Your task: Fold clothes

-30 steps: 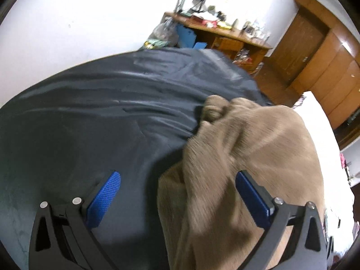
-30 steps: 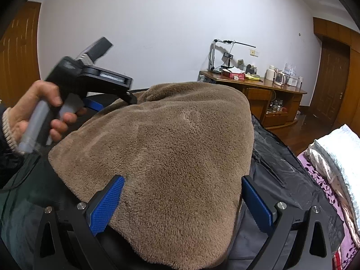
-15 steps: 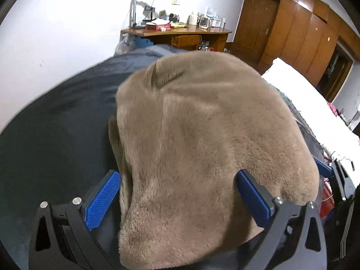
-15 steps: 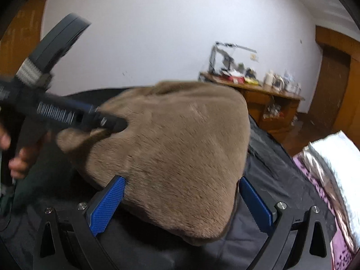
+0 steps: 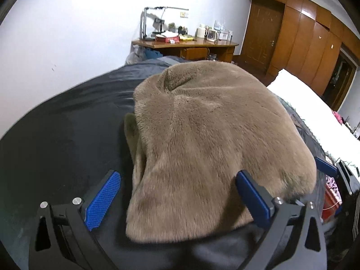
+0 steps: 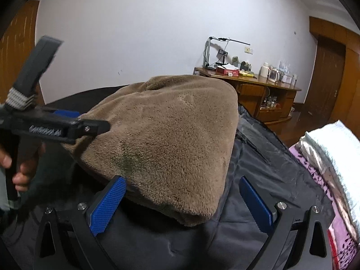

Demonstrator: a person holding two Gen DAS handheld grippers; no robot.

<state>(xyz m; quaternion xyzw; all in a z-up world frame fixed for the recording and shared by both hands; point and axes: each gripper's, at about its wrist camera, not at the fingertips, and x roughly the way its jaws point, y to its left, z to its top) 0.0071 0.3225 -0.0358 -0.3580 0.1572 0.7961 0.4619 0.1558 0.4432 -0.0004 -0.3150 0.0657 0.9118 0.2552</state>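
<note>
The left claw [image 5: 177, 193] is spread wide and released, its blue textured pads straddling the near edge of the folded brown fleece garment [image 5: 213, 139] without pinching it. The right claw [image 6: 180, 202] is likewise released, gaping around the garment's near corner. The garment lies bunched on a dark grey bedcover [image 5: 67, 130], with a cluttered wooden desk [image 5: 186, 46] against the white wall beyond.

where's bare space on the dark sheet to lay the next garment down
Bare dark sheet runs from the folded brown fleece to the white wall, and a narrower strip lies between fleece and white bedding. The near edge is crowded: both open grippers flank the fleece.
</note>
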